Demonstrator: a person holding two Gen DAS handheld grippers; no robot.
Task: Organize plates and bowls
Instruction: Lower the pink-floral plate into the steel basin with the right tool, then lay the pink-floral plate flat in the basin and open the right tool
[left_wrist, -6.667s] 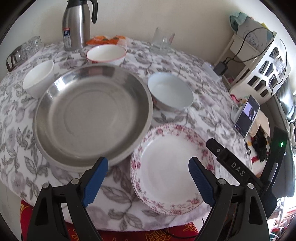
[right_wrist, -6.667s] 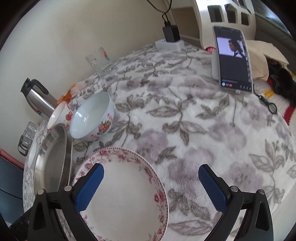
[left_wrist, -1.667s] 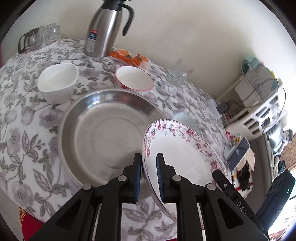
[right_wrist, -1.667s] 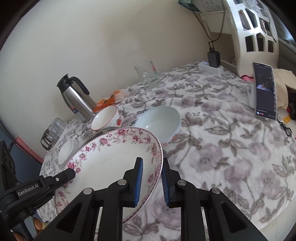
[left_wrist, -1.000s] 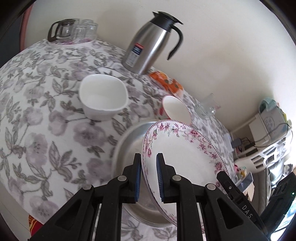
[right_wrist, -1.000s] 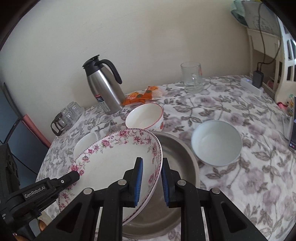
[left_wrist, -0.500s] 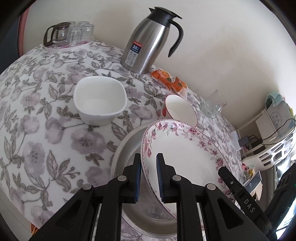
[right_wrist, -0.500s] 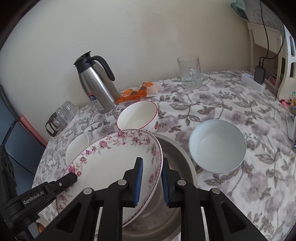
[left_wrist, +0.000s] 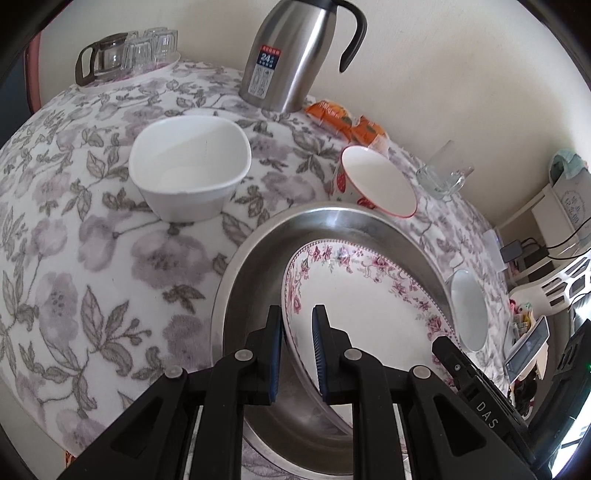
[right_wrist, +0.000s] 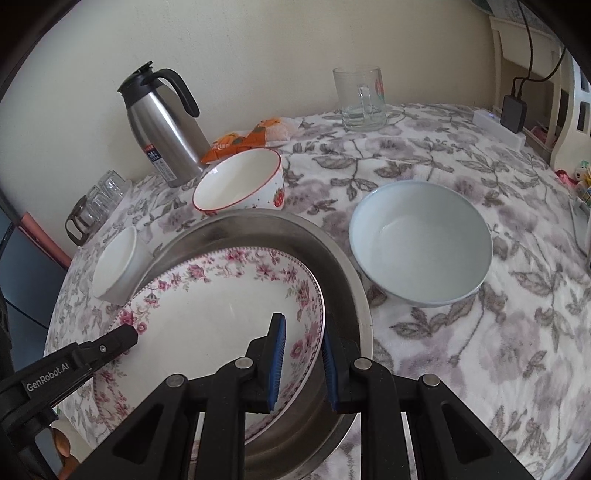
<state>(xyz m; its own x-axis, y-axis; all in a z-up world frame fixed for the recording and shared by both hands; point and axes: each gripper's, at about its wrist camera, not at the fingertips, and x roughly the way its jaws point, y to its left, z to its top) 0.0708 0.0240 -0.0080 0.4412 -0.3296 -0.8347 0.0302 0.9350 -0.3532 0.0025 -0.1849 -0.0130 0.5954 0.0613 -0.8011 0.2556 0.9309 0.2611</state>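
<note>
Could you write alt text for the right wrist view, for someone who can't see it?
The right tool grips the rim of a floral plate inside a steel basin, the left tool at the plate's far edge. Bowls, a thermos and a glass mug stand around.

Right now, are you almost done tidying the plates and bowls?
Not yet. The floral plate is down inside the steel basin, but the left hand-held gripper and right hand-held gripper both grip its rim. Three bowls wait on the tablecloth: the square white bowl, the strawberry bowl and the pale blue bowl.
</note>
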